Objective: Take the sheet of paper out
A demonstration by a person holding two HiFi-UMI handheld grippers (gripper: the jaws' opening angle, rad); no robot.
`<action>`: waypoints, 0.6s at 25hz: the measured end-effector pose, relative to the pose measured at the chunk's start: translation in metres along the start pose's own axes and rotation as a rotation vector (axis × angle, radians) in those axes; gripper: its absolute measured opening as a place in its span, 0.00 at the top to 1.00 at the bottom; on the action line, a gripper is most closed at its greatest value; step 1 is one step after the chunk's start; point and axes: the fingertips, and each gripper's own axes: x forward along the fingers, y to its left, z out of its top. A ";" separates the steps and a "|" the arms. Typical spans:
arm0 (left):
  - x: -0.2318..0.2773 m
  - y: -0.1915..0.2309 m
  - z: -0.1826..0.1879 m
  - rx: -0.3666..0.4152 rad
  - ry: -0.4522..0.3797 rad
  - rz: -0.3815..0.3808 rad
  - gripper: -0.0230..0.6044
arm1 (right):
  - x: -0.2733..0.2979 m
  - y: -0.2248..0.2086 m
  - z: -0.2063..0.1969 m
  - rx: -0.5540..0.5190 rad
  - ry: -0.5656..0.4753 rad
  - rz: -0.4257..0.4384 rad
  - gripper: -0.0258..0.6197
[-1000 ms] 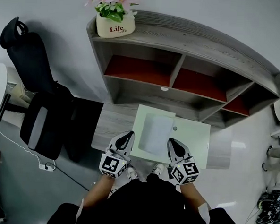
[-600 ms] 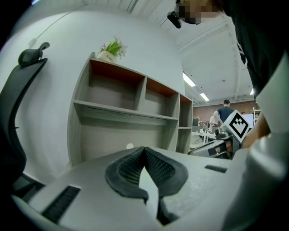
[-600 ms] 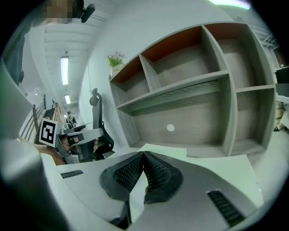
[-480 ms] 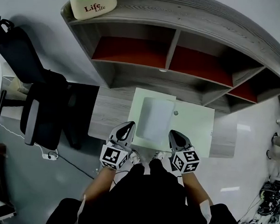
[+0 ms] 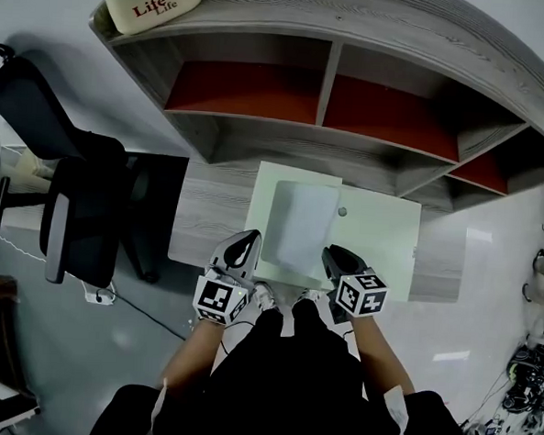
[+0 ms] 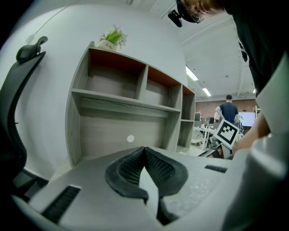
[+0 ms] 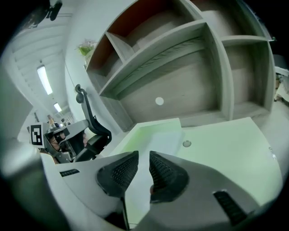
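The table (image 5: 207, 226) and shelf (image 5: 357, 24) are showing grey wood grain. The pale green folder (image 5: 380, 246) is looking smooth, and the sheet of paper (image 5: 299, 225) matt.

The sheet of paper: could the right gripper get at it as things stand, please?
Probably yes. The right gripper points at the sheet of paper lying on the green mat, nothing in between. Its jaws have just been opening and hold nothing yet.
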 end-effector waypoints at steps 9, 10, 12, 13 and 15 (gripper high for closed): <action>0.009 0.005 -0.013 -0.007 0.037 0.015 0.95 | 0.029 -0.027 -0.017 0.238 0.089 0.069 0.63; 0.009 0.006 -0.014 -0.007 0.040 0.018 0.95 | 0.034 -0.029 -0.019 0.269 0.099 0.084 0.62; 0.010 0.008 -0.016 -0.007 0.045 0.024 0.95 | 0.044 -0.033 -0.022 0.323 0.121 0.104 0.60; 0.010 0.009 -0.018 -0.007 0.048 0.027 0.95 | 0.048 -0.035 -0.024 0.342 0.133 0.105 0.60; 0.011 0.011 -0.020 -0.006 0.054 0.033 0.95 | 0.055 -0.042 -0.028 0.356 0.155 0.092 0.60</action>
